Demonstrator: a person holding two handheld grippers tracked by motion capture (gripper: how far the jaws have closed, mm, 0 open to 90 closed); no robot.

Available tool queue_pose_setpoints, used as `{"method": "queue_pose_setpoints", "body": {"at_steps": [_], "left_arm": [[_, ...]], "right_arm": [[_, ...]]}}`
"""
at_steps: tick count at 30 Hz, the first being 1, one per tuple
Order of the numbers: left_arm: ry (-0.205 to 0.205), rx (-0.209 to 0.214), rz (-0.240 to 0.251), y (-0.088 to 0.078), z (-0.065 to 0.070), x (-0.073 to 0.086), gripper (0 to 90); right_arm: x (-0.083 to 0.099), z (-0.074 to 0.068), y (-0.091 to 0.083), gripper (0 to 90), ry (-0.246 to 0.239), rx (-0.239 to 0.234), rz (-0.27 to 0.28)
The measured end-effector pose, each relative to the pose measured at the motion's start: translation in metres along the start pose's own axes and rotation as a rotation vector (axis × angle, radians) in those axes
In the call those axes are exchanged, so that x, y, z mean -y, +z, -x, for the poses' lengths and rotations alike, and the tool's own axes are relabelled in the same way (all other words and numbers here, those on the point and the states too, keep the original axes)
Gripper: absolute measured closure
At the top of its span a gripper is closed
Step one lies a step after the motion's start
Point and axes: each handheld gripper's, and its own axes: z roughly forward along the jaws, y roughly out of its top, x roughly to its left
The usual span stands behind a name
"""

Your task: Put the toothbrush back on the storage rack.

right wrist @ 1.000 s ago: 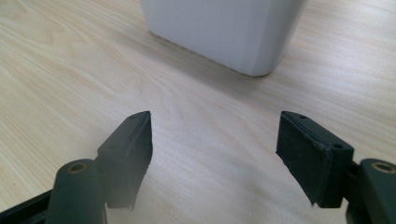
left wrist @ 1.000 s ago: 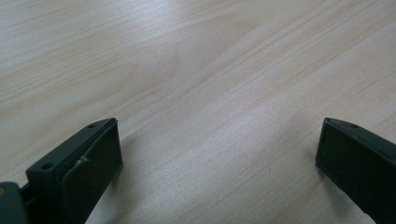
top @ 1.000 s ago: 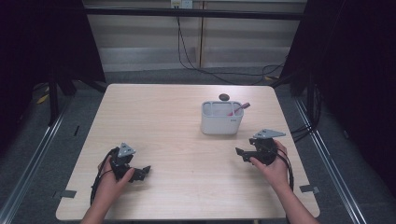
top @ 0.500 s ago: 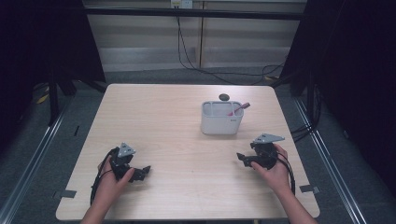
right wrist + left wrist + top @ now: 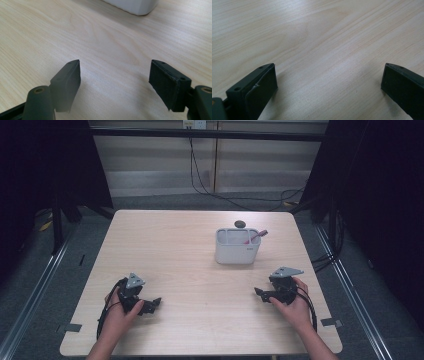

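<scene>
While both of your grippers rest low near the front edge of the table, nothing is in hand yet: this looks like the start of a reach, not a carry. Your left gripper sits at the front left with its jaws spread wide over bare wood, and the left gripper view shows empty table between them. Your right gripper sits at the front right, jaws likewise wide apart and empty; its own view catches the lower edge of the white bin just ahead.

That bin stands right of centre, well apart from both grippers and nearer your right one. A pink pen leans out of its right-hand compartment, and a small dark object lies on the table just behind the bin; what it is cannot be told.

Judging by this, your next move is for the right gripper: lift it forward toward the bin, keep the jaws open, and line them across the pen's upper end before closing. Take care not to nudge the bin.
</scene>
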Motion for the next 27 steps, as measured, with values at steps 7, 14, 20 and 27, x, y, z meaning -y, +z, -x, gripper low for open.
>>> {"method": "queue_pose_setpoints", "body": {"at_steps": [7, 14, 20, 27], "left_arm": [[0.001, -0.001, 0.002, 0.000, 0.000, 0.000, 0.0], [0.001, -0.001, 0.003, 0.000, 0.000, 0.000, 0.0], [-0.001, -0.001, 0.001, 0.000, 0.000, 0.000, 0.0], [0.000, -0.002, 0.002, 0.000, 0.000, 0.000, 0.0]], "right_arm": [[0.004, 0.000, 0.001, 25.0, -0.007, 0.003, -0.017], [0.008, -0.001, 0.001, 24.3, 0.002, 0.003, 0.000], [0.012, 0.000, 0.000, 23.6, 0.025, 0.000, 0.014], [0.012, 0.000, 0.000, 23.1, 0.028, -0.003, 0.013]]}}
